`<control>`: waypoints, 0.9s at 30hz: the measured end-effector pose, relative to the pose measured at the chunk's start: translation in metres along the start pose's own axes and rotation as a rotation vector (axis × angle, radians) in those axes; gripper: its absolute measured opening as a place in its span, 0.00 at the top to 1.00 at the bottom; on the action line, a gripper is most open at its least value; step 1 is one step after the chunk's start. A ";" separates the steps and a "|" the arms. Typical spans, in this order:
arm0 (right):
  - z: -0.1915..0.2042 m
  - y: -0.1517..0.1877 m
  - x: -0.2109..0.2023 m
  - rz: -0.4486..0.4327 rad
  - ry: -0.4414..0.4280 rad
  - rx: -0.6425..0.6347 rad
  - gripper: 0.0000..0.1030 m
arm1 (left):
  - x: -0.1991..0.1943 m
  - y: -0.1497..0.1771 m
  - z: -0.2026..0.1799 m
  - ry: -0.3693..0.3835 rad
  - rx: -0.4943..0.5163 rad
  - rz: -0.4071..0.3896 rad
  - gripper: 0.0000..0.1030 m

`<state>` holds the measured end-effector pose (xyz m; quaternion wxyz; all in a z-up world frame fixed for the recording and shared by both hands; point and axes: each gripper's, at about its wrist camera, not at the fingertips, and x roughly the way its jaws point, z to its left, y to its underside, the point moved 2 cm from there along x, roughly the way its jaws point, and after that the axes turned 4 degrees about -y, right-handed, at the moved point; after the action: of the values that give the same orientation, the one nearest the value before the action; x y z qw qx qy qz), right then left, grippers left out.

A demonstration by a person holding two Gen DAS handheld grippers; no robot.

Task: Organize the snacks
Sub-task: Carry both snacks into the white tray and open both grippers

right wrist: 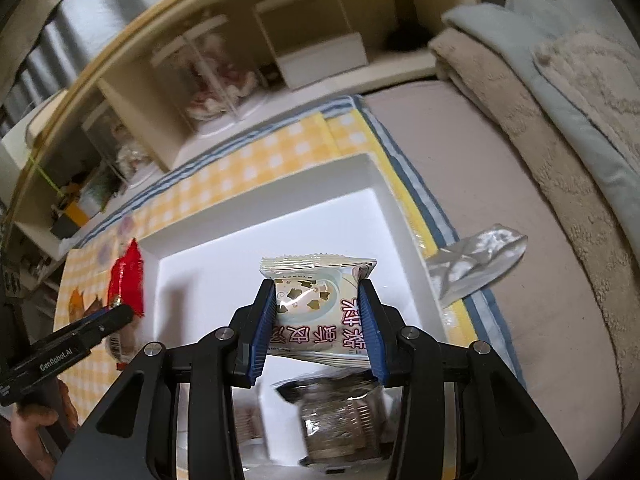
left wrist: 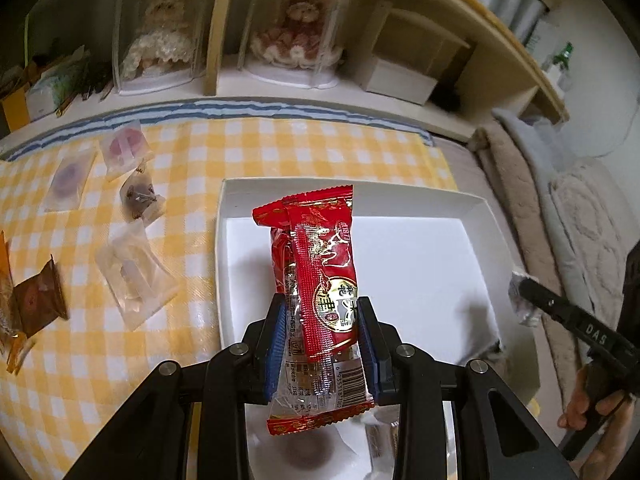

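Clear-wrapped pastries (left wrist: 134, 276) lie on the yellow checked cloth (left wrist: 248, 152) beside the white tray (left wrist: 476, 208), while the left gripper (left wrist: 323, 322) clamps a glossy red packet (left wrist: 320, 264) and the right gripper (right wrist: 318, 298) a pale square packet (right wrist: 316, 308).

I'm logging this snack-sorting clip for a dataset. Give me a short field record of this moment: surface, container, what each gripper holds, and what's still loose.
surface: yellow checked cloth
container: white tray, mostly bare at its far end
left gripper: jaws shut on a red snack packet, above the tray
right gripper: jaws shut on a pale snack packet, above the tray
loose on cloth: clear wrapped sweets, brown packet
off the cloth: silver wrapper
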<state>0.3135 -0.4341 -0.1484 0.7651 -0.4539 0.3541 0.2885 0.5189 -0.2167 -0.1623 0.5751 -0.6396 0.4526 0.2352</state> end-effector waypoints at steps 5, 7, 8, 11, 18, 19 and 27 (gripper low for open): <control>-0.006 -0.002 0.015 0.028 0.017 -0.021 0.60 | 0.015 -0.007 0.008 -0.014 0.005 -0.004 0.68; -0.008 -0.004 0.022 0.035 0.021 -0.023 0.60 | 0.018 -0.006 0.010 -0.015 0.002 -0.008 0.68; -0.008 -0.005 0.025 0.041 0.014 -0.027 0.60 | 0.019 -0.006 0.011 -0.014 -0.001 -0.009 0.68; -0.008 -0.006 0.031 0.046 0.018 -0.048 0.60 | 0.017 -0.004 0.016 -0.016 -0.003 -0.019 0.66; -0.015 -0.002 0.034 0.074 0.030 -0.034 0.24 | 0.012 0.001 0.019 -0.020 0.000 -0.022 0.63; -0.014 -0.001 0.034 0.082 0.036 -0.043 0.24 | 0.010 0.002 0.019 -0.021 0.002 -0.022 0.63; -0.004 0.008 0.027 0.103 0.053 -0.092 0.00 | -0.003 0.011 0.009 -0.046 0.050 -0.018 0.34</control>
<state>0.3219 -0.4312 -0.1754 0.7178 -0.4775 0.3835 0.3312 0.5098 -0.2064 -0.1676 0.6032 -0.6235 0.4393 0.2333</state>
